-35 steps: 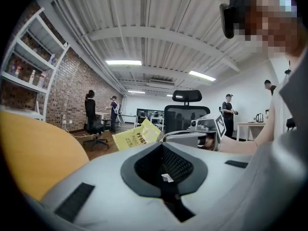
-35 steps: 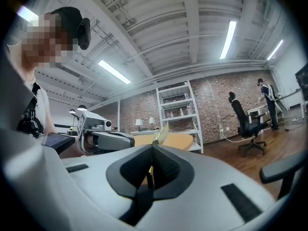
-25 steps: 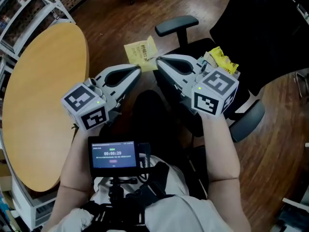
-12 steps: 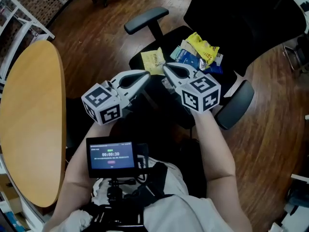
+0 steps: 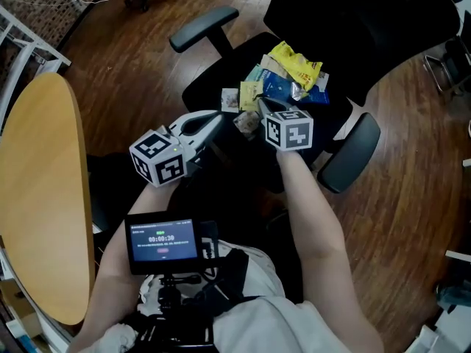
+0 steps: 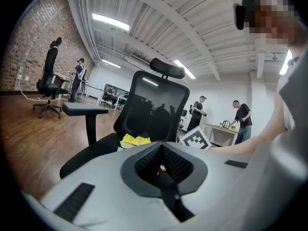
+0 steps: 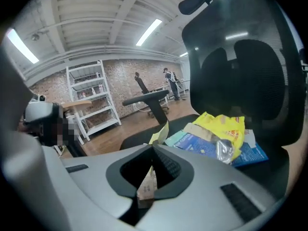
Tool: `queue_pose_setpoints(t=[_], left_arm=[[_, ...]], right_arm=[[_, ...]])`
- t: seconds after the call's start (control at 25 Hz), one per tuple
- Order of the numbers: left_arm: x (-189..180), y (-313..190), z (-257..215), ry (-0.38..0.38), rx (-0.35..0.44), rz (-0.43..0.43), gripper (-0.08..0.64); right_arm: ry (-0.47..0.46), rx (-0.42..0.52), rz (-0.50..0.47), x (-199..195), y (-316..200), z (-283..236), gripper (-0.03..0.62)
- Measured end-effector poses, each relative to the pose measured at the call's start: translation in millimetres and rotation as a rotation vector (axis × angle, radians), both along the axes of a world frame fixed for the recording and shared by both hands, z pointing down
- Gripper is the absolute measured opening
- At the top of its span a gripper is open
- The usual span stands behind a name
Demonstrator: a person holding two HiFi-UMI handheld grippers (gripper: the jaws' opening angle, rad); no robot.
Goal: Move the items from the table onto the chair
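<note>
Dark wooden floor runs all round. Far left, a spare office chair stands with a person just beyond it. White shelving stands against the brick wall. Near, a small screen glows; strip lights overhead.

The chair is black. On it lie a bright yellow packet and a blue packet. The left tongs and right tongs are pale grey (the 2 cubes bear black-and-white square markers). The sachet is pale yellow, the surface tan, and the floor dark brown wood.
</note>
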State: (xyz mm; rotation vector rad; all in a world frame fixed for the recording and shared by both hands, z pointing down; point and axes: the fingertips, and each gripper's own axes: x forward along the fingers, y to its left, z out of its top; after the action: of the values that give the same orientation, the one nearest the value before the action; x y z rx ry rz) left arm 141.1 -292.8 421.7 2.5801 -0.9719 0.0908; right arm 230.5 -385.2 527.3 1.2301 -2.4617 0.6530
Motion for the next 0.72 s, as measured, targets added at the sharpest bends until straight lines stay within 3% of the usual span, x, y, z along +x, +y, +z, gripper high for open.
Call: queue_pose_setpoints(t=[0.4, 0.48, 0.72], left_arm=[[-1.1, 6.7, 8.3, -0.022, -0.016, 0.006, 0.007], [-0.9, 7.6, 7.5, -0.02, -0.02, 0.002, 0.006], [-4.6, 8.8, 6.8, -0.022, -0.011, -0.004, 0.006]], right_arm=[[0.223, -0.061, 0.193, 57.6, -10.8, 62.9, 0.017], [0.233, -0.047, 0.215, 62.4, -13.7, 60.6, 0.08], [0.229, 0.032, 0.26, 68.9, -20.1, 42.8, 0.086]])
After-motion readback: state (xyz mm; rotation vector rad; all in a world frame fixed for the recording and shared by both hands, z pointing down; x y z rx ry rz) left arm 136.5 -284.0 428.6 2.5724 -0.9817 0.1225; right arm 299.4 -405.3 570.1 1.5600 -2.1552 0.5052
